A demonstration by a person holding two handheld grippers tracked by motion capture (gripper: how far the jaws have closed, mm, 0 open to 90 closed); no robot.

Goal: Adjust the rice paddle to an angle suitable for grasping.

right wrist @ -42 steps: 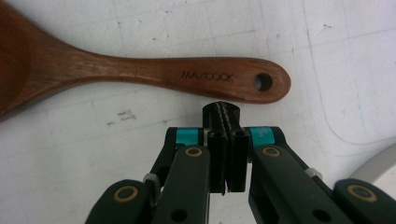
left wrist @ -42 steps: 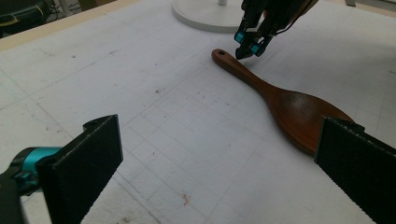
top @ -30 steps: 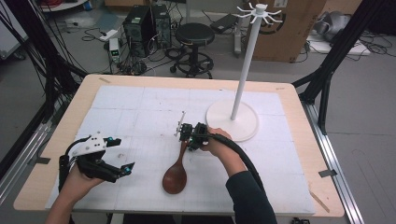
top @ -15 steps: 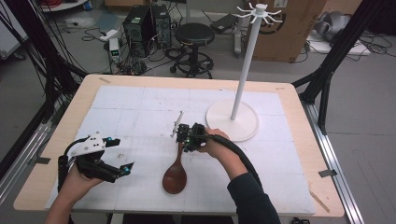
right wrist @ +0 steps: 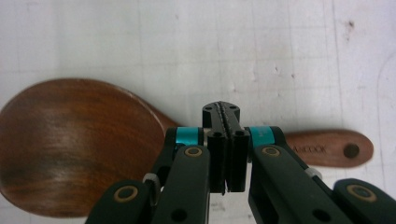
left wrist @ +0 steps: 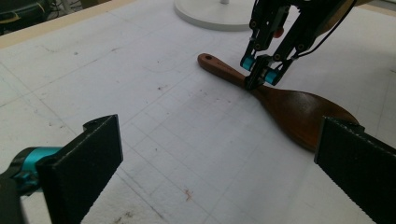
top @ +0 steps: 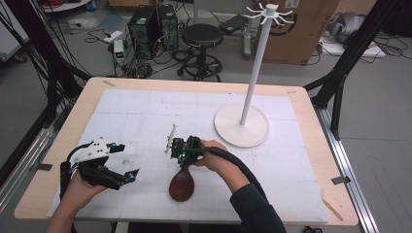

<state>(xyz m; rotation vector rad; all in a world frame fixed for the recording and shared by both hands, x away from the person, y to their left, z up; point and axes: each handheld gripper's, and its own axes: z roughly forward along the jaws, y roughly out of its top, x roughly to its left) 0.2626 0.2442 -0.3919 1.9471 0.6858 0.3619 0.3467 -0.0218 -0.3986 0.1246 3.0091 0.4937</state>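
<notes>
Counter (top: 311, 104): pale wood rim, white gridded mat (top: 145, 116), faintly stained. Wooden spoon (left wrist: 299, 109), dark brown, glossy oval bowl, slim handle with end hole, lay flat mid-mat. Right gripper (right wrist: 225, 114) over handle neck, jaws pressed together, apparently nothing between. Left gripper (left wrist: 219, 158) near left edge, jaws spread. White round-based stand (top: 242, 124) behind. Versus earlier frame: right gripper shifted slightly leftward; spoon unmoved.

- The spoon (top: 181, 183) lies on the surface (top: 145, 111), near my side.
- The stand (top: 241, 125) sits behind it, to the right.
- My left tool (top: 127, 162) hovers left of the spoon.
</notes>
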